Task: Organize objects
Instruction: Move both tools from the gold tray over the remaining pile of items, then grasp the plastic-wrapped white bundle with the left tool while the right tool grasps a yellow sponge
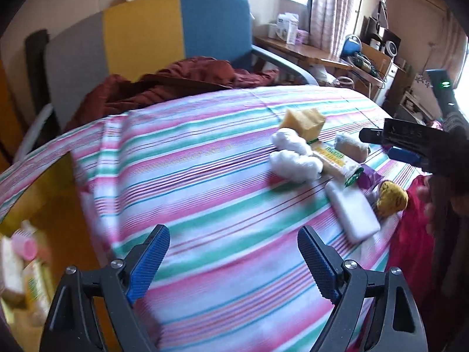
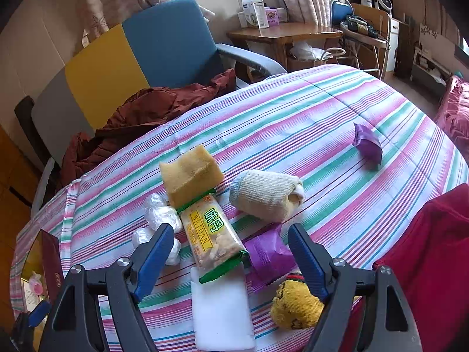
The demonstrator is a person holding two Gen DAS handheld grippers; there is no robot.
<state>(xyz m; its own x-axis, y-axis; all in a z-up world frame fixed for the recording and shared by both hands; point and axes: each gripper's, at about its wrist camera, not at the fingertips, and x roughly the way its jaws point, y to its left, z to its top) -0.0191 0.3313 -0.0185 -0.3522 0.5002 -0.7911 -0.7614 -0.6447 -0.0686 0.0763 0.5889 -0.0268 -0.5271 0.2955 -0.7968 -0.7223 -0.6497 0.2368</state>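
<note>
Sponge (image 2: 190, 173); snack packet (image 2: 212, 239); rolled sock (image 2: 263, 195)

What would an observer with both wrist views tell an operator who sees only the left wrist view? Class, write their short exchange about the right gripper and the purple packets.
Operator: Is the right gripper open? I see it only from the side.
Observer: Yes. Its jaws are wide apart and grip nothing, and it points at the snack packet.
Operator: I see one purple packet beside that snack. Are there any more?
Observer: Yes. A second purple packet lies alone farther out on the striped bedspread, apart from the other things.
</note>
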